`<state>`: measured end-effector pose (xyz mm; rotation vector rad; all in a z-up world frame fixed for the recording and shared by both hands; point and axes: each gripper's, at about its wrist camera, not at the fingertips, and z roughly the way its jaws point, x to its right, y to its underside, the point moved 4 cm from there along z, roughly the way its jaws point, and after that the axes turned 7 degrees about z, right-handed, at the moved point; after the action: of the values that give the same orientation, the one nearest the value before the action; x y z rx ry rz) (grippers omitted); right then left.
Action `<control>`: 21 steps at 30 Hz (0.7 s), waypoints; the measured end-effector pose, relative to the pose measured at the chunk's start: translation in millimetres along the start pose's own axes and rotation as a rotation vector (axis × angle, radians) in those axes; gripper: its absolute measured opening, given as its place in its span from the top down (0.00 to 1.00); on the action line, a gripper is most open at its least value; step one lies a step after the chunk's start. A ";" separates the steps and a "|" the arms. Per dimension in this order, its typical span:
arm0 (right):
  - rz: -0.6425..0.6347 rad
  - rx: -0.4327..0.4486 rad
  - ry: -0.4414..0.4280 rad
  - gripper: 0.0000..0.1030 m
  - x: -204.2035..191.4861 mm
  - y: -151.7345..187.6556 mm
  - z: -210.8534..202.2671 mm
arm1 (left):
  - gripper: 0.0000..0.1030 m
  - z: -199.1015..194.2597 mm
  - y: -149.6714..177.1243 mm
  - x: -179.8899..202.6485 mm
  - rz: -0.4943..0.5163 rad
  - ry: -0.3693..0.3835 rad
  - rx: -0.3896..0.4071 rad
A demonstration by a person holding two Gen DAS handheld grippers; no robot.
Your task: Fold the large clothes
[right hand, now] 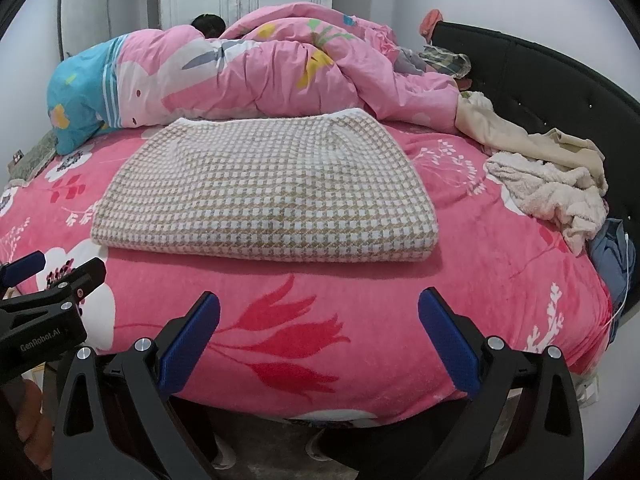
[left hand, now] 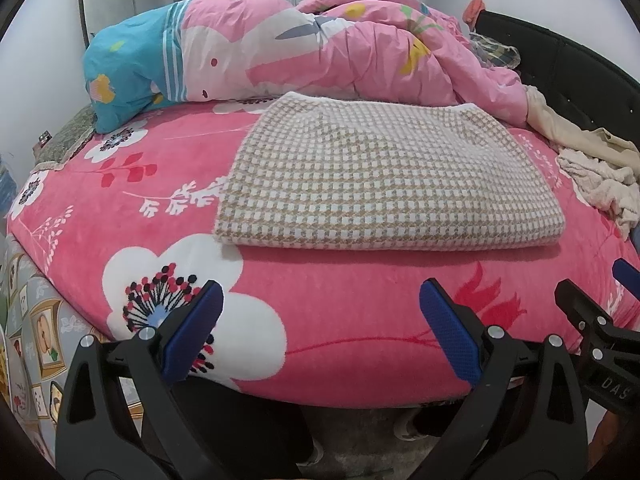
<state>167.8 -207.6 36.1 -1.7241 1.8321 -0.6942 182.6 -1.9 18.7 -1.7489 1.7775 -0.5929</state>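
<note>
A beige-and-white houndstooth garment (left hand: 384, 176) lies folded into a flat rectangle on the pink floral bed cover (left hand: 320, 312); it also shows in the right wrist view (right hand: 264, 196). My left gripper (left hand: 320, 300) is open and empty, held over the bed's near edge, short of the garment. My right gripper (right hand: 320, 312) is open and empty, also near the front edge. The right gripper shows at the right edge of the left wrist view (left hand: 592, 288). The left gripper shows at the left edge of the right wrist view (right hand: 52, 268).
A crumpled pink quilt (right hand: 260, 76) and a blue pillow (right hand: 76, 96) lie along the back of the bed. A cream towel (right hand: 556, 196), a beige garment (right hand: 520, 136) and a blue cloth (right hand: 612, 256) are piled at the right by the black headboard (right hand: 560, 80).
</note>
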 end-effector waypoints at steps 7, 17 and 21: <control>-0.002 0.001 0.000 0.06 0.4 -0.1 0.1 | 0.08 -0.3 0.3 -0.3 0.001 0.002 0.000; 0.001 -0.001 0.003 0.06 0.3 1.7 -0.9 | 0.08 0.0 0.5 -0.4 0.001 0.001 0.000; 0.002 -0.001 0.003 0.06 0.4 1.8 -0.7 | 0.08 0.1 0.4 -0.1 0.001 0.002 -0.001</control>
<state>166.0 -207.8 35.4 -1.7226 1.8362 -0.6951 182.4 -1.7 18.3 -1.7485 1.7796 -0.5939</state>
